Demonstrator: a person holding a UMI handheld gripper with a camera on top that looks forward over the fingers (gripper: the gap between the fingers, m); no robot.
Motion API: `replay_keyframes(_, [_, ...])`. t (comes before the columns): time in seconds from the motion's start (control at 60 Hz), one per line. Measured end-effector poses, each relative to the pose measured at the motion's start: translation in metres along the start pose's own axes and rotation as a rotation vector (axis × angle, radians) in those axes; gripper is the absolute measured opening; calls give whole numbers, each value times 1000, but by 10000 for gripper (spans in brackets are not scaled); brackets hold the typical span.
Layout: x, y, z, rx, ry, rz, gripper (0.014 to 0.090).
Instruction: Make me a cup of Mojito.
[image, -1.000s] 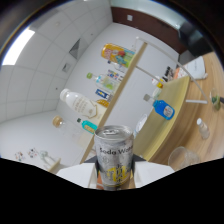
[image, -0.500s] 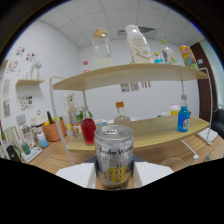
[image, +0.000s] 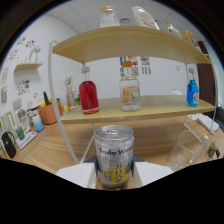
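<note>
Soda water can (image: 114, 155) upright at bottom centre of frame, long axis vertical, pinched between fingers of gripper (image: 114, 179); both pads press its sides. Clear plastic cup (image: 186, 148) stands lower right, off to can's right on wooden table (image: 55, 150), near. We judge pour needs shift right, then tilt. Red bottle (image: 88, 95) on shelf above, left of centre.

orange plant pot (image: 48, 113) beside pale cup (image: 37, 121) on wooden table (image: 50, 150), white wall (image: 30, 55) behind.
</note>
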Motion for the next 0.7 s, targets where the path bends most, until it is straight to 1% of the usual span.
replay_keyframes(0.05, [0, 8, 0, -16, 7, -1, 513])
replay_keyframes(0.117, [-2, 8, -4, 3, 8, -14, 518])
replay_keyframes(0.383, [-5, 14, -12, 22, 36, -42, 538])
replay_keyframes(0.483, [-8, 19, -13, 3, 32, -46, 555])
replay_keyframes(0.55, [-9, 25, -15, -35, 21, -8, 645])
replay_keyframes(0.6, [-9, 25, -17, -55, 19, 13, 695])
replay_keyframes(0.617, [-9, 24, -18, -61, 21, 15, 737])
replay_keyframes(0.65, [-7, 22, -22, -69, 28, 13, 848])
replay_keyframes(0.667, [-6, 20, -24, -71, 33, 11, 863])
replay_keyframes(0.7, [-7, 14, -29, -72, 34, 6, 850])
